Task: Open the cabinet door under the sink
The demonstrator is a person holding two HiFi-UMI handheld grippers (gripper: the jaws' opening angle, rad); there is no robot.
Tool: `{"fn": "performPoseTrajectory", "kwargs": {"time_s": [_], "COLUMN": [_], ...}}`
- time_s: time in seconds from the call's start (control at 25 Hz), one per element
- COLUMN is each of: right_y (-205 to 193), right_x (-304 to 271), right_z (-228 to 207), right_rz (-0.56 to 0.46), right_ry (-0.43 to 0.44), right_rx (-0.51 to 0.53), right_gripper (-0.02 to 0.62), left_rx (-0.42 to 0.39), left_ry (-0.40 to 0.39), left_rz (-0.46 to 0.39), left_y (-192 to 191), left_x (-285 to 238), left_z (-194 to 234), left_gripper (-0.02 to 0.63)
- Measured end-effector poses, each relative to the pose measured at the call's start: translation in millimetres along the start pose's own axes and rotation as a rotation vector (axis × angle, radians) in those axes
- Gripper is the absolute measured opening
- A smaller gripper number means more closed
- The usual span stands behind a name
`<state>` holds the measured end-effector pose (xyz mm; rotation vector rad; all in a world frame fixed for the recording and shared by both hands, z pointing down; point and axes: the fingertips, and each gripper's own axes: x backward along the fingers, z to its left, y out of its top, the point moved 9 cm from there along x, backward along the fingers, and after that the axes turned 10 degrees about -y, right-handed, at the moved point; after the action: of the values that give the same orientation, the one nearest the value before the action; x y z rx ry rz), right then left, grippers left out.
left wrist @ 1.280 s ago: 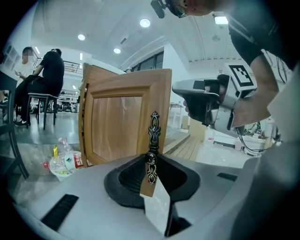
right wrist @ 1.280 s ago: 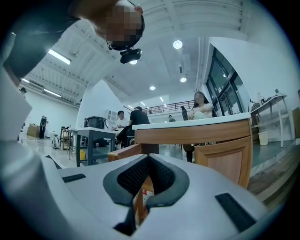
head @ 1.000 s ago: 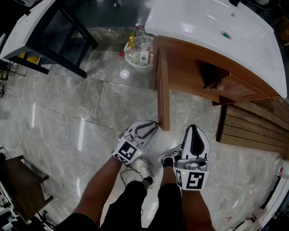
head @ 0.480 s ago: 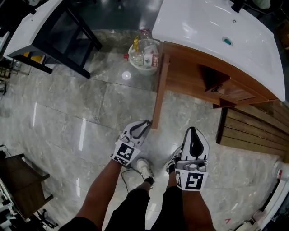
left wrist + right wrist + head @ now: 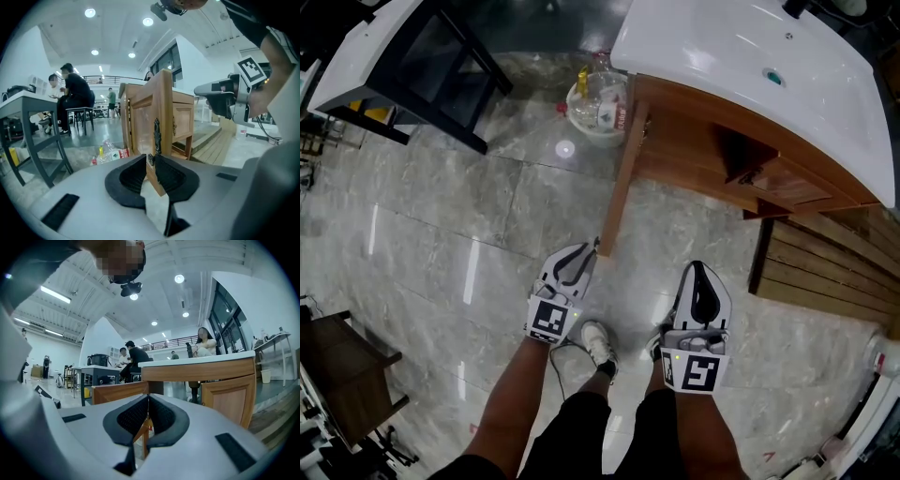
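The cabinet door point(image 5: 622, 183) under the sink point(image 5: 741, 66) is swung well out from the wooden cabinet point(image 5: 703, 159). It's hinged at the far corner, with its free edge pointing back toward the person. The left gripper point(image 5: 592, 249) is pinched down narrow on that free edge, wood right between the pads point(image 5: 140, 171), just below the dark metal handle point(image 5: 157, 133). So the grip looks solid, and I'd say the job is mostly about finishing the swing cleanly. My tip: don't haul it in a straight line. Let the wrist turn with the door so the pull follows the hinge's arc, otherwise the thin edge will probably twist out of the pads. I'd also watch the tub of bottles point(image 5: 596, 105) on the floor point(image 5: 487, 216) by the hinge end, since a wider swing might bump it. The right gripper point(image 5: 699, 269) has its jaws closed on nothing and hangs off to the side, clear of the door. Best to leave it there.
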<state>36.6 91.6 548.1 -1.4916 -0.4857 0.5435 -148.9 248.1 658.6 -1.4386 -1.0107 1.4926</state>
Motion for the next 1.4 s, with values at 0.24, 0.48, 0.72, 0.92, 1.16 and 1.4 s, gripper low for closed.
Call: {"fn": "performPoseTrajectory", "kwargs": {"time_s": [0.24,0.48,0.72,0.92,1.16,1.4], "right_y": [7.2,18.0,31.0,38.3,48.3,41.1], "right_x": [-2.4,-6.7,-5.1,-4.8,-12.6,-26.8], "right_z": [-15.3,-28.2,-43.3,-71.3,-106.6,-138.6], "right_rz": [0.000,-0.019,-0.017,0.011,-0.005,0.019], "right_ry": [0.007,0.060,0.118,0.090,0.064,0.115], "right_rx": [-0.004,0.024,0.070,0.029,0.033,0.007], "right_gripper": [0.025,0.025,0.025,0.024,0.025,0.025], "left_rx": [0.070,0.171,0.165,0.131,0.109,0.094], "left_ry": [0.131,0.099,0.084,0.046,0.038,0.054], "left_rz": [-0.115,-0.132,-0.186,-0.220,-0.217,-0.203], "left_y": [27.0,55.1,103.2,133.6,158.3,174.1], "left_x": [37.7,36.9,-0.9,-44.3,-95.2,-141.4], "left_z": [-31.8,-78.9,-103.0,-105.5,-109.4,-117.1], "left_gripper": [0.052,0.023,0.023,0.023,0.023,0.023]}}
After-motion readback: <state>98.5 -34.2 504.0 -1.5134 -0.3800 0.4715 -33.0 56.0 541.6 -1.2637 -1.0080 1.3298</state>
